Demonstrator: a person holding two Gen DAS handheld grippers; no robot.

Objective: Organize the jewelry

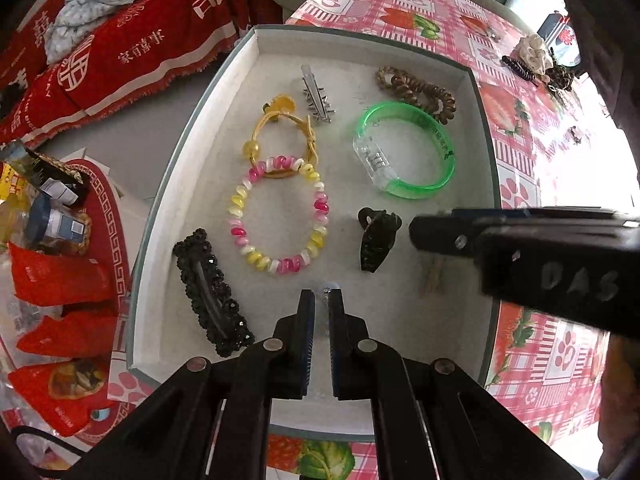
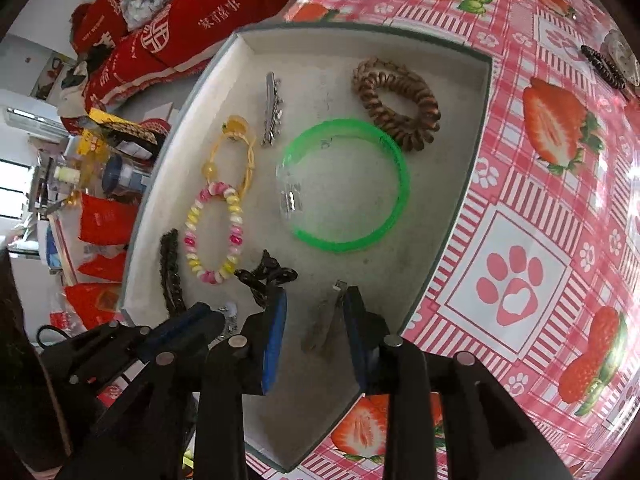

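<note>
I hold my left gripper (image 1: 321,304) pinched on a small silvery trinket (image 1: 327,292) over the shallow white tray (image 1: 486,148), while my right gripper (image 2: 314,312) stands apart above a slim brownish clip (image 2: 320,328), so each piece gets its own spot.

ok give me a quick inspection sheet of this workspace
surface: strawberry-print tablecloth with a shallow white tray on it
job's things: in the tray, green bangle, brown coil tie, pink-yellow bead bracelet, yellow cord ring, silver clip, black beaded clip, black claw clip
clutter: more hair pieces on the cloth outside the tray
grippers: left gripper shut on a small clear piece; right gripper open over a brownish clip
cables: nothing seen
surroundings: red embroidered cloth, red packets
</note>
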